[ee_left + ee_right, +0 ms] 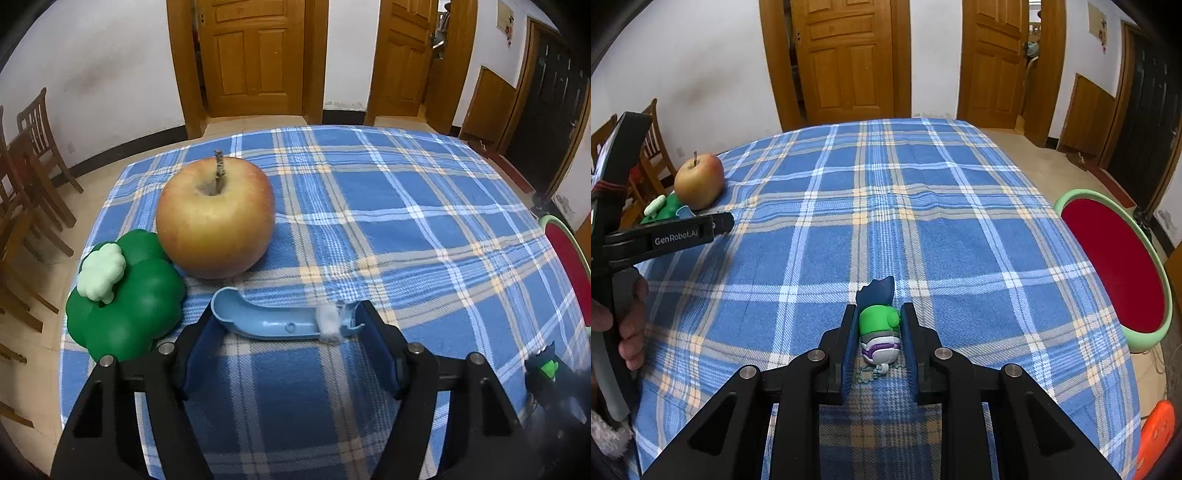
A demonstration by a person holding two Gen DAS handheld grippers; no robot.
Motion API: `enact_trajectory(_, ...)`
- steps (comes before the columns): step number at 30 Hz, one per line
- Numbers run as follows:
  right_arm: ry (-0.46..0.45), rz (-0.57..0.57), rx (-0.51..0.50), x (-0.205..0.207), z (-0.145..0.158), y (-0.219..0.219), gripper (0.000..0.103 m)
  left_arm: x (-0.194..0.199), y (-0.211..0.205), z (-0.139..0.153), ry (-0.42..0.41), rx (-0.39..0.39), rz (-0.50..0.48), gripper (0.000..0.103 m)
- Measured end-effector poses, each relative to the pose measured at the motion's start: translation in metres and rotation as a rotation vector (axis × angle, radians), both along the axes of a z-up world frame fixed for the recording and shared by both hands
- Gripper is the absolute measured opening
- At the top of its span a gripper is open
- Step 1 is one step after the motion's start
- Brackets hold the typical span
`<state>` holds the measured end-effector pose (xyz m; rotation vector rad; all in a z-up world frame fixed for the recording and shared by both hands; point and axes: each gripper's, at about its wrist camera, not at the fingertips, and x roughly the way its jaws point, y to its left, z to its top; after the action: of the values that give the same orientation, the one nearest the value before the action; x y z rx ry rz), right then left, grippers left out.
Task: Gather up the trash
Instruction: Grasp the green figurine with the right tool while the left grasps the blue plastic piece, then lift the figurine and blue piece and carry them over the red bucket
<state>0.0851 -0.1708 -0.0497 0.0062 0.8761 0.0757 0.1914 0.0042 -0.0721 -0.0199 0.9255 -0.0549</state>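
Note:
A curved light-blue plastic scrap (269, 323) with a tuft of white fluff (328, 321) lies on the blue plaid tablecloth (406, 221). My left gripper (288, 317) spans it, each pad touching one end. Just behind it stand an apple (216, 218) and a green broccoli toy (125, 295). In the right wrist view my right gripper (880, 310) is shut on a small toy figure (879, 323) with a green body, blue hair and purple-white feet, down on the cloth (923, 203). One finger (683, 236) of the left gripper shows at the left, beside the apple (700, 182).
A red bowl-shaped container with a pale green rim (1167, 295) stands off the table's right side, and an orange thing (1156, 435) lies below it. Wooden chairs (33, 166) crowd the left edge. A person's hand (628, 325) grips the left tool.

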Motion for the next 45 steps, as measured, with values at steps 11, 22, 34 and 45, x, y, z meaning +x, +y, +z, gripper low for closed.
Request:
enact_trajectory(11, -0.002, 0.000, -0.034, 0.001, 0.000, 0.005, 0.022, -0.002, 0.000, 0.000, 0.002, -0.008, -0.015, 0.073)
enact_trajectory(22, 0.039, 0.019, 0.042, -0.011, 0.006, 0.009, 0.022, -0.043, -0.001, 0.025, -0.001, -0.055, -0.063, 0.073)
enact_trajectory(34, -0.007, 0.076, 0.039, -0.042, 0.039, 0.016, 0.022, -0.119, 0.014, 0.062, -0.053, -0.051, -0.004, 0.073)
enact_trajectory(45, -0.079, 0.078, 0.024, -0.051, 0.059, 0.012, 0.022, -0.138, -0.012, 0.073, -0.092, -0.087, -0.069, 0.073)
